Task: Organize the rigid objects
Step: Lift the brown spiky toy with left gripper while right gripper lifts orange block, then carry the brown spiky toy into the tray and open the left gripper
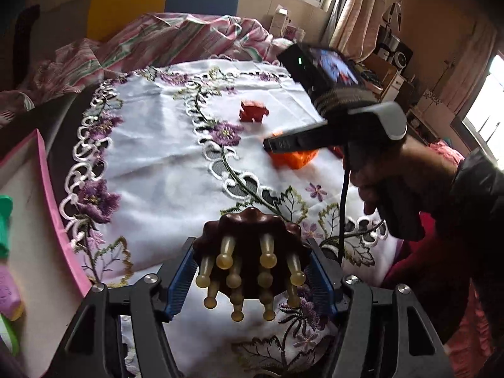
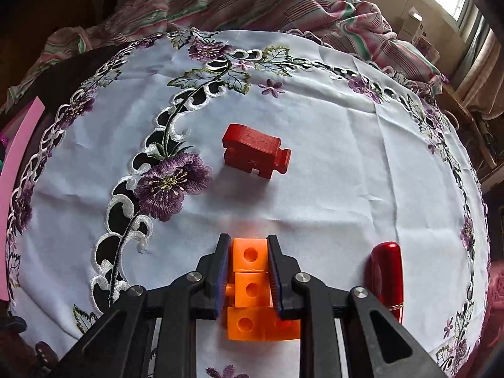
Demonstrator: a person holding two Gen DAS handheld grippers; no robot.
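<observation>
Left wrist view: left claw (image 1: 250, 278) clenched on a dark brown wooden massager (image 1: 250, 245), blue pads (image 1: 181, 278) pressing on both sides of its scalloped head, pale round-tipped pegs pointing toward the camera. Held above the embroidered white cloth (image 1: 163, 145) that covers the worktop, not touching it. At the left edge, a pink-rimmed box (image 1: 58, 214) with a green thing (image 1: 5, 226) and a purple thing (image 1: 8, 293) inside, too cut off to tell more. Farther on the cloth, a small red wooden block (image 1: 253, 111) lying alone. To the right, a hand (image 1: 387, 182) gripping the handle of the right claw (image 1: 277, 145), its tip lowered onto an orange shape, blurred here.

Right wrist view: right claw (image 2: 249, 278) closed on an orange block piece (image 2: 250, 283) made of joined cubes with round holes, both pads (image 2: 220, 277) against its sides, the piece resting low on the cloth (image 2: 330, 163). Just beside the right finger, a glossy red cylinder with a gold band (image 2: 389, 271), lying on the cloth, apart from the orange piece. Red wooden block (image 2: 255, 152) farther ahead, well apart from both, near the large purple embroidered flower (image 2: 173, 186). Behind the worktop, a crumpled striped bedsheet (image 2: 267, 3).
</observation>
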